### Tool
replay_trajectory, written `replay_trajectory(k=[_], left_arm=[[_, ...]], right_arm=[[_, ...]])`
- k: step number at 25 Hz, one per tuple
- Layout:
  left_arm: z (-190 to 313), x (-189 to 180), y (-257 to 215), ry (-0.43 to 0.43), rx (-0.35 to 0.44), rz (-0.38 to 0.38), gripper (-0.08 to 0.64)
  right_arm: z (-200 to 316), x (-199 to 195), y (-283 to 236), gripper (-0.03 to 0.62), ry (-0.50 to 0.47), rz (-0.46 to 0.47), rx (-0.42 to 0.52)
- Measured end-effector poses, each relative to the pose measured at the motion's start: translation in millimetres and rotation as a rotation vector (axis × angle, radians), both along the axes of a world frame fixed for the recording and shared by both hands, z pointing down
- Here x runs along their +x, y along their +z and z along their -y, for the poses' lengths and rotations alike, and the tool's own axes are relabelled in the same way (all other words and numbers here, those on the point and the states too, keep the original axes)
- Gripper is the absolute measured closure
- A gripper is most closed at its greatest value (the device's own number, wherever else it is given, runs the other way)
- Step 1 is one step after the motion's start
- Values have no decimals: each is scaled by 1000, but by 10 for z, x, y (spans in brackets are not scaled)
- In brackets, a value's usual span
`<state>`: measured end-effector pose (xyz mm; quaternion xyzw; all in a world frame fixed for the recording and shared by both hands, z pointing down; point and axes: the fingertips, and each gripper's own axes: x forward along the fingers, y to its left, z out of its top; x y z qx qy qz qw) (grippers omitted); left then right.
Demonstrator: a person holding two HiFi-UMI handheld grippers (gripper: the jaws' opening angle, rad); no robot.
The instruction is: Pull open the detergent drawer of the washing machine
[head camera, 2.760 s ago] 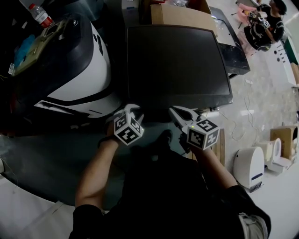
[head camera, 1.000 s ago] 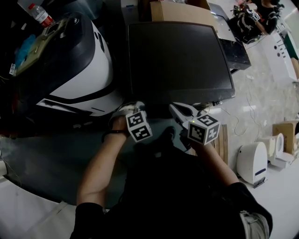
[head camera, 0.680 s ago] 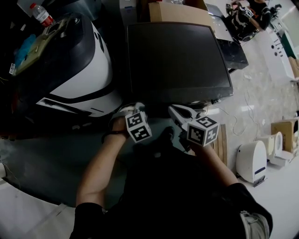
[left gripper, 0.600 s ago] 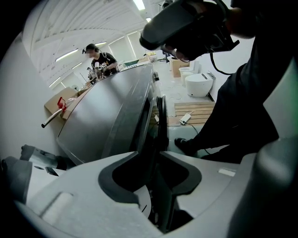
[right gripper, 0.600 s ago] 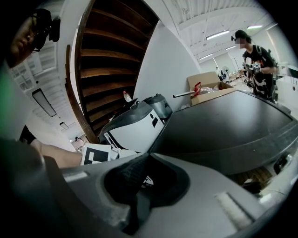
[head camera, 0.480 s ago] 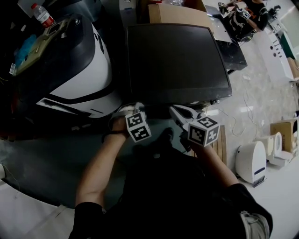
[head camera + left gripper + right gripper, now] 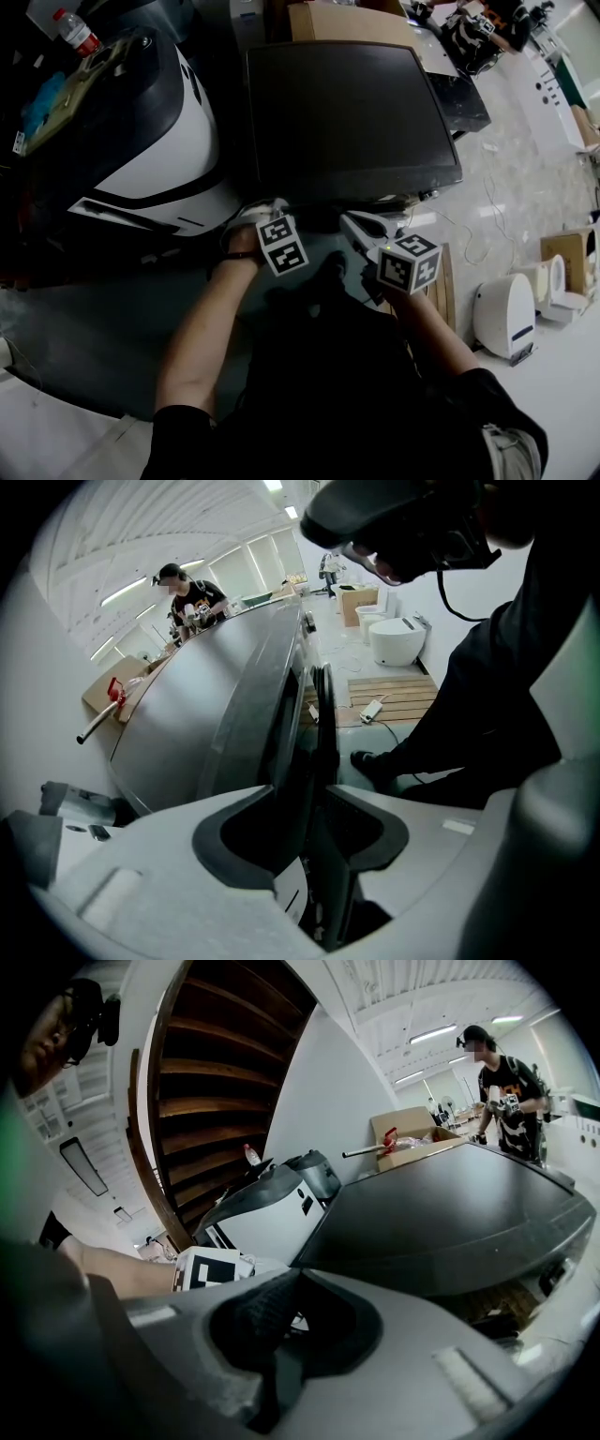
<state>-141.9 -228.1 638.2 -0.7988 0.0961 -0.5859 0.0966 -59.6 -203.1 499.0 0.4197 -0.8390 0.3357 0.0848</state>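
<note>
The dark washing machine (image 7: 347, 112) stands in front of me, seen from above in the head view. My left gripper (image 7: 267, 217) points steeply down at the left end of its front edge. In the left gripper view its jaws (image 7: 300, 794) are opening. A thin dark panel edge (image 7: 325, 724), which looks like the drawer's front, runs between them beside the machine's front (image 7: 272, 714). I see no pad pressing on it. My right gripper (image 7: 361, 225) hovers at the front edge further right. Its tips (image 7: 295, 1274) meet with nothing held.
A white and black appliance (image 7: 159, 141) stands close on the left, with a bottle (image 7: 73, 30) behind it. A cardboard box (image 7: 337, 19) and a person (image 7: 478, 23) are at the back. A wooden pallet (image 7: 442, 281), cables and a white device (image 7: 502, 314) lie on the floor right.
Since the earliest frame my left gripper has shifted right, closer to the machine's front edge. Over the last second both hands hold nearly still. The person at the back has moved.
</note>
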Motion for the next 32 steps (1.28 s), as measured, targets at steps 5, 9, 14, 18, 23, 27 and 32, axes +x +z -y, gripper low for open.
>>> replay_trajectory(k=[5,9,14,18,23,27,32], left_arm=[[-90,-32,-52,17,-26,-17,503],[-191,-50,-23,75,-12,15,463],[-235,-44,-47,28,-29,-15,448],[-395,-21,-62,16,-47,-13,500],[-538,71,-4,-7,-55,35,398],[-533,244,36,-35,-63,46,370],[-522,372,53,-111,-44,62,384]], right_arm=[[-149,-77,-5,589,15,-15,-5],[-306,-53,-40,589,53,-38,-9],[-533,77,-63,589,91,-56,-15],[-601,172,-47,589,83,-55,-12],[-567,219,-117,589,26,-23,14],[-601,339,-88,589,-21,-4,10],[-732,632,50,589,-49,7,-24]])
